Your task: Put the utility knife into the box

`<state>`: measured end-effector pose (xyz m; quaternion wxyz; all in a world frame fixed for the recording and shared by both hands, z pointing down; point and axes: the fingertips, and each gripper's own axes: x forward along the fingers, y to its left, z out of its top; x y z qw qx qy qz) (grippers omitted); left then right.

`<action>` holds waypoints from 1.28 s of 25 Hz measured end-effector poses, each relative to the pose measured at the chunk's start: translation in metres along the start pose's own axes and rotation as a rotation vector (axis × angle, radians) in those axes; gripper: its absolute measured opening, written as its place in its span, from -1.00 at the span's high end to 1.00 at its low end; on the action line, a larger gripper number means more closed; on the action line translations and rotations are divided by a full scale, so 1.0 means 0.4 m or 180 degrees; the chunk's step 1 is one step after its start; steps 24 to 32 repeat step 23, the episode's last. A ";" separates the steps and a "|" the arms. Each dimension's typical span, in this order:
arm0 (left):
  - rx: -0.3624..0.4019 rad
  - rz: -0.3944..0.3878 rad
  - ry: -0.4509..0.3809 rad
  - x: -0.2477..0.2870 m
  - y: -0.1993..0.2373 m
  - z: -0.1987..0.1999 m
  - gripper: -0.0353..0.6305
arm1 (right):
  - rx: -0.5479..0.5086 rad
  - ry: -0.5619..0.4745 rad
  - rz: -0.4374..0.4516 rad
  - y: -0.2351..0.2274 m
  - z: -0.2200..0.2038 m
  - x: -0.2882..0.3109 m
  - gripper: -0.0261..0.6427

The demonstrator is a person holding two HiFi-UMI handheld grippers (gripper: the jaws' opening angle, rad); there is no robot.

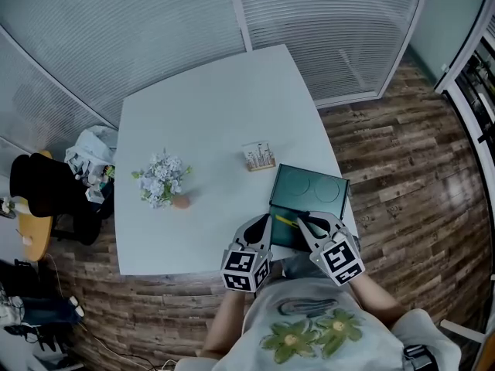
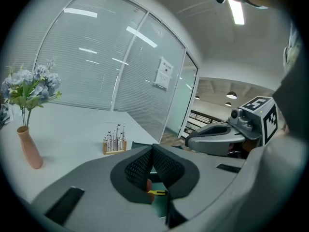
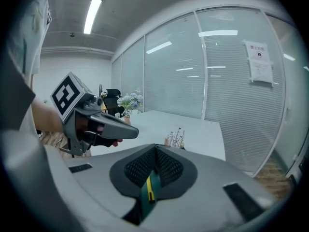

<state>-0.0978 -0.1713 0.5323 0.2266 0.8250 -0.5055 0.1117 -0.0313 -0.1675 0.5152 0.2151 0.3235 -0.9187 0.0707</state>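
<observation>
A dark green box (image 1: 288, 236) stands open near the table's front edge, its lid (image 1: 311, 185) folded back behind it. The yellow utility knife (image 1: 286, 220) lies inside the box. My left gripper (image 1: 265, 224) hovers at the box's left edge and my right gripper (image 1: 305, 222) just right of the knife. Both have their jaws shut with nothing between them. In the left gripper view the knife (image 2: 158, 192) shows below the closed pads, and the right gripper (image 2: 219, 138) is alongside. The right gripper view shows the knife (image 3: 150, 187) on the green box floor under its pads.
A small wooden stand of pins (image 1: 258, 157) sits just behind the box. A pink vase of pale flowers (image 1: 161, 180) stands at the table's left. The white table (image 1: 209, 99) ends right at the person's body. A chair with dark items (image 1: 39, 195) is off the left side.
</observation>
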 end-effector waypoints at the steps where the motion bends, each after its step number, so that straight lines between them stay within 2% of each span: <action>1: 0.0006 -0.0009 -0.0003 0.000 -0.005 0.000 0.91 | -0.0008 -0.0002 -0.0008 0.001 0.001 -0.003 0.92; 32: 0.0039 -0.0049 0.0024 0.000 -0.031 -0.007 0.91 | -0.0023 0.0055 -0.0045 0.005 -0.019 -0.021 0.92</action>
